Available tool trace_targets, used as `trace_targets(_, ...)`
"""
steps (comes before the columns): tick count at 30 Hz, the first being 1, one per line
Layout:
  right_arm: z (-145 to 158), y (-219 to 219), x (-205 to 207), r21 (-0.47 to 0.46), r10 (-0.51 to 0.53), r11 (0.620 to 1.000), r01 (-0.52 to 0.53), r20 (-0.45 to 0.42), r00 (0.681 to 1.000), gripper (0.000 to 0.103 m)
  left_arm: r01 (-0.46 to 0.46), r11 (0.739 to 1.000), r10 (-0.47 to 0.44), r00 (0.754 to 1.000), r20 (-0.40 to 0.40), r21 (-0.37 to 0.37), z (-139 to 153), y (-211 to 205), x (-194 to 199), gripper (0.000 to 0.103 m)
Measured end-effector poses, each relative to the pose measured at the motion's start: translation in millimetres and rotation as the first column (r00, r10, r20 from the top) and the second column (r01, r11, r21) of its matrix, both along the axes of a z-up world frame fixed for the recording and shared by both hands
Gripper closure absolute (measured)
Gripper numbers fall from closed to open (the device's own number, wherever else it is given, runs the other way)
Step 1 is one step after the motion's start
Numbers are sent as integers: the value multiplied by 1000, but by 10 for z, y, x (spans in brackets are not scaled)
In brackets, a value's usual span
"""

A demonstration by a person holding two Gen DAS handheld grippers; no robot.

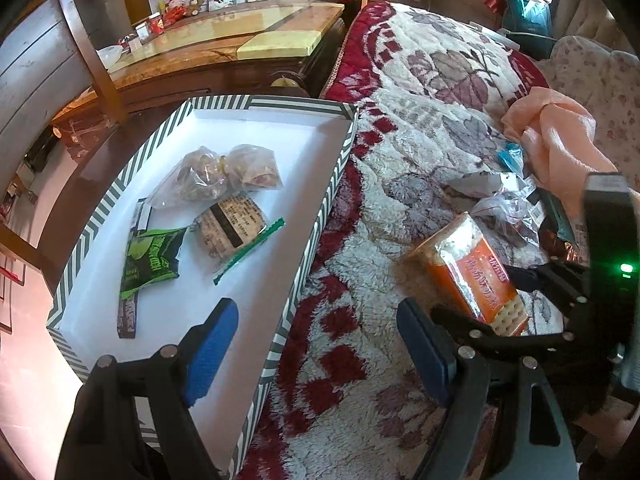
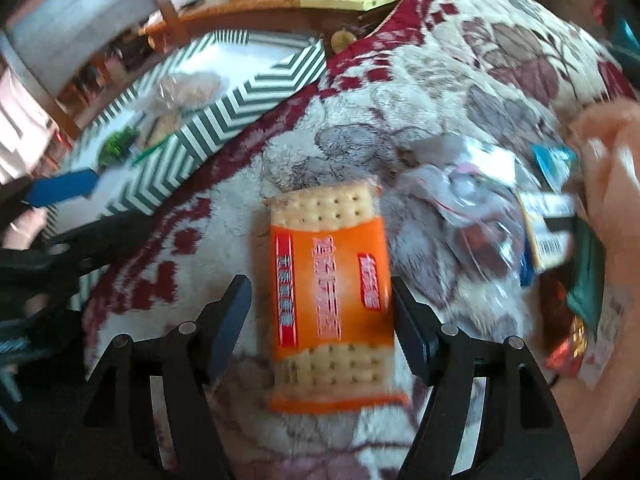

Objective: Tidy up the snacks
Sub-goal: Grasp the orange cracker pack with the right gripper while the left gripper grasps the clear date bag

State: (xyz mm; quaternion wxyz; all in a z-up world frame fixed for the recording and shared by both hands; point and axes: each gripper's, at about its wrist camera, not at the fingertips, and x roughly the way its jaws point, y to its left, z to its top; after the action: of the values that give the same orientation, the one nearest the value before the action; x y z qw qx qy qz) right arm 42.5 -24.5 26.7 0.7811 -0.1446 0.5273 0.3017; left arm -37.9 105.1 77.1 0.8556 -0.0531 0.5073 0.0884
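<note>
An orange cracker packet (image 2: 330,304) sits between the fingers of my right gripper (image 2: 322,320), above the fleece blanket; a small gap shows at the left finger, so I cannot tell if it is gripped. It also shows in the left wrist view (image 1: 476,276), with the right gripper (image 1: 532,300) around it. My left gripper (image 1: 320,344) is open and empty over the near edge of a striped box (image 1: 320,216). The box holds a green packet (image 1: 150,260), a brown printed packet (image 1: 232,226) and two clear bags of snacks (image 1: 224,172).
A pile of loose snack packets (image 1: 516,208) lies on the red and white blanket (image 1: 420,92) to the right, beside a peach cloth (image 1: 560,136). A wooden marble-top table (image 1: 224,44) stands behind the box. The pile also shows in the right wrist view (image 2: 520,232).
</note>
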Motion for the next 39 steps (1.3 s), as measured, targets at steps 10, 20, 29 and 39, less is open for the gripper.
trace_targets(10,61,-753,-77,38,-133,990,136,-53,990,50,29,999,-28,1000,7,-14,29,-112,183,20)
trace_targets(20,15,-1143,-101,29,-226,973,229,-85,970,50,107,994,-106,993,43,-37,215,-496,579,20)
trace_targets(29,-105,-1190,-60,29,-251,966,257,-127,960,50,158,986,-158,987,6,-62,104,-831,804,20)
trace_targets(39,-137,-1288,-80,68,-260,960,272,-150,954,50,191,974,-198,979,-48,-124,-164,-1282,1133,20)
